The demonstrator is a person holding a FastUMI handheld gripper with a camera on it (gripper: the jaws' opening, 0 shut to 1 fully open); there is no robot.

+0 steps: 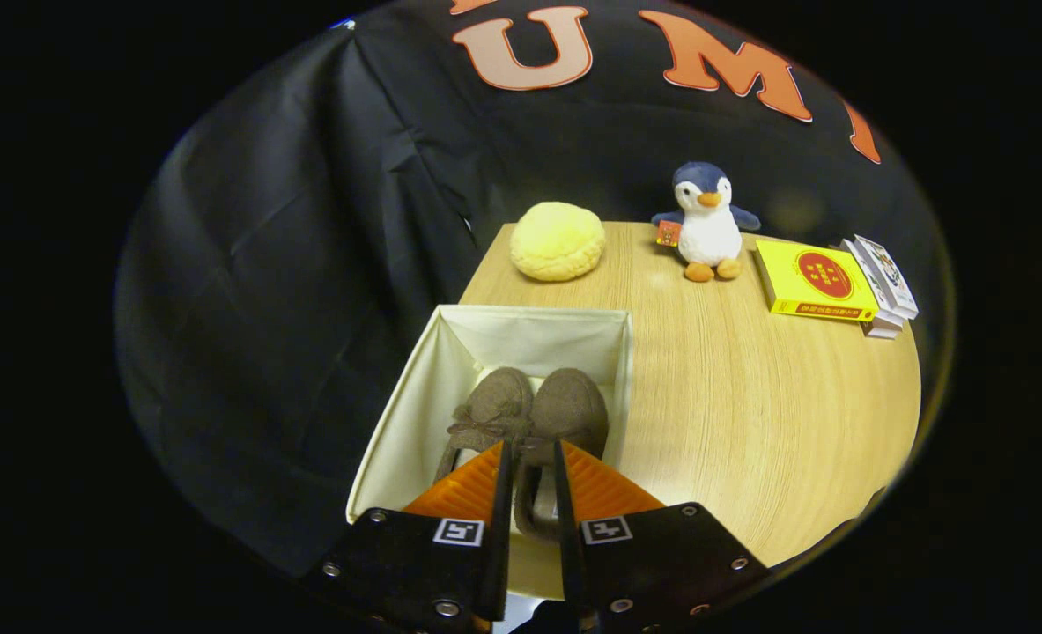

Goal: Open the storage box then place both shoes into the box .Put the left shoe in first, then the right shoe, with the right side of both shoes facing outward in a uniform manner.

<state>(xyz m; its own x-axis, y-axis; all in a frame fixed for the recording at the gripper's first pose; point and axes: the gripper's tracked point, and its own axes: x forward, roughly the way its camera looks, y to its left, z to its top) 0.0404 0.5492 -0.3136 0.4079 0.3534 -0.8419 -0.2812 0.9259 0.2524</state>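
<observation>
An open cream fabric storage box [534, 311] stands on the near left corner of the wooden table [750, 414]. Two brown felt shoes lie side by side inside it, toes pointing away from me. The left-hand shoe [492, 401] has a small bow on its upper. Beside it, on its right, is the second shoe [571, 405]. My gripper [531, 453] reaches down into the box, its fingers close together and pressing on the collar edge of the right-hand shoe. The heels of both shoes are hidden behind the fingers.
At the table's far edge sit a yellow round plush [557, 240] and a penguin toy [705, 220]. A yellow book [816, 280] and a small stack of books [882, 286] lie at the far right. Bare tabletop stretches to the right of the box.
</observation>
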